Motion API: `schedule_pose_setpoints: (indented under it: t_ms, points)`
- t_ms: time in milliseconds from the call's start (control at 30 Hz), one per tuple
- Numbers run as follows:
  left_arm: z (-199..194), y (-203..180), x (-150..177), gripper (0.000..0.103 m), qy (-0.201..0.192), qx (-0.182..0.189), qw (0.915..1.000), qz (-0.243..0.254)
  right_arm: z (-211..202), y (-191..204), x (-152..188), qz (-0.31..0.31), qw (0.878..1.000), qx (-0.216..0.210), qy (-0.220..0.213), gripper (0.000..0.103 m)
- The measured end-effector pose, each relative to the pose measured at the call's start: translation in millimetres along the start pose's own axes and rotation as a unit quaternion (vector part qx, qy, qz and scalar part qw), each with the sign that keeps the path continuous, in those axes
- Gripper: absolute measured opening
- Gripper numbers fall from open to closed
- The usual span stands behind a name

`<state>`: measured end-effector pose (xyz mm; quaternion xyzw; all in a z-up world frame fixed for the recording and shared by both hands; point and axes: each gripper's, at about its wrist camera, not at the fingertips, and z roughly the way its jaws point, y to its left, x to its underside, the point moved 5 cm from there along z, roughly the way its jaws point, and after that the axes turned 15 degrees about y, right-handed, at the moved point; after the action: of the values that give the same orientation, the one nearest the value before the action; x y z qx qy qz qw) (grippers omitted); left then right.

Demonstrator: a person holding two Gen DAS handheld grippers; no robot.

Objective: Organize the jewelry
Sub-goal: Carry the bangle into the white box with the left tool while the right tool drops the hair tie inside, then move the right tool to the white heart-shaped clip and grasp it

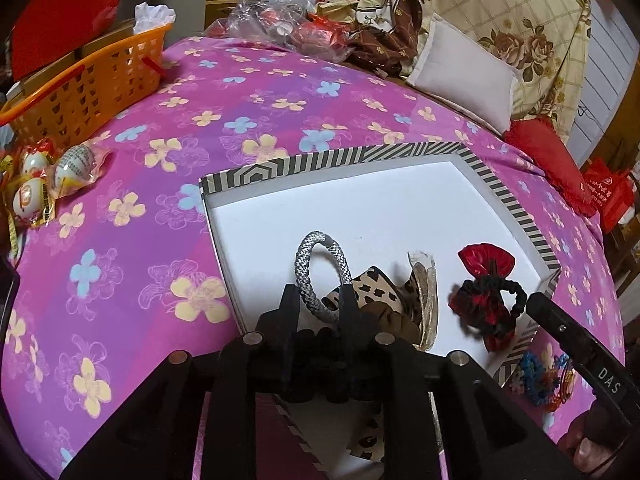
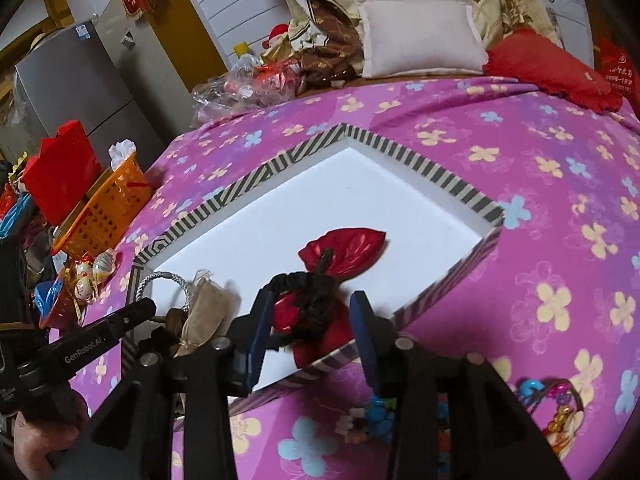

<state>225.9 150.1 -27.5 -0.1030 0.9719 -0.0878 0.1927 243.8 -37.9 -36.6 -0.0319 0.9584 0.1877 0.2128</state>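
Note:
A shallow box with a striped rim [image 1: 400,152] [image 2: 420,164] and white floor lies on the pink flowered bedspread. Inside, my left gripper [image 1: 319,300] stands slightly open around the lower arc of a silver-grey hair tie [image 1: 320,276], which stands on edge against a leopard-print scrunchie [image 1: 380,292] and a gold gauze piece [image 1: 424,300]. In the right wrist view, my right gripper [image 2: 312,320] is open, its blue pads either side of a red-and-black bow hair tie [image 2: 320,304] lying on the box floor. Colourful bead pieces [image 2: 376,416] [image 1: 540,380] lie on the bedspread outside the near rim.
An orange basket [image 1: 92,84] and foil-wrapped eggs [image 1: 48,184] sit at the left edge of the bed. A white pillow [image 1: 464,76], a red cushion [image 1: 548,160] and a plastic bag [image 1: 280,28] lie at the far end. A beaded bracelet [image 2: 560,404] lies near right.

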Motion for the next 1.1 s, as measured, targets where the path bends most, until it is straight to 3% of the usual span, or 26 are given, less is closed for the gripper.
schedule_pose_setpoints:
  t_ms: [200, 433, 567, 667, 767, 833, 967, 1100]
  points:
    - [-6.6, -6.9, 0.6, 0.022, -0.014, 0.020, 0.9997, 0.003, -25.8, -23.3, 4.3, -0.002, 1.000, 0.018, -0.013, 0.041]
    - [-25.4, -53.4, 11.3, 0.028, -0.050, 0.081, 0.9926, 0.075, -76.7, -88.4, 33.2, 0.001, 0.998, 0.057, -0.025, 0.041]
    - [-30.8, -95.6, 29.4, 0.028, -0.063, 0.108, 0.9812, 0.147, -100.7, -128.7, 61.2, 0.018, 0.997, 0.068, -0.026, 0.041]
    - [-36.7, -133.1, 51.7, 0.028, -0.073, 0.129, 0.9634, 0.223, -109.8, -148.8, 79.7, 0.032, 0.996, 0.078, -0.026, 0.041]
    - [-31.2, -163.4, 77.2, 0.028, -0.053, 0.152, 0.9445, 0.286, -113.3, -150.8, 88.1, 0.030, 0.997, 0.070, -0.026, 0.041]
    - [-15.6, -177.1, 91.4, 0.028, -0.017, 0.158, 0.9374, 0.310, -106.9, -144.3, 91.8, 0.014, 0.998, 0.065, -0.014, 0.041]
    - [14.6, -186.2, 102.1, 0.028, 0.027, 0.132, 0.9385, 0.318, -83.7, -130.8, 96.1, -0.019, 0.997, 0.076, 0.016, 0.041]
    - [25.0, -184.1, 100.2, 0.028, 0.042, 0.129, 0.9434, 0.303, -62.6, -129.3, 97.2, -0.025, 0.995, 0.086, 0.037, 0.041]
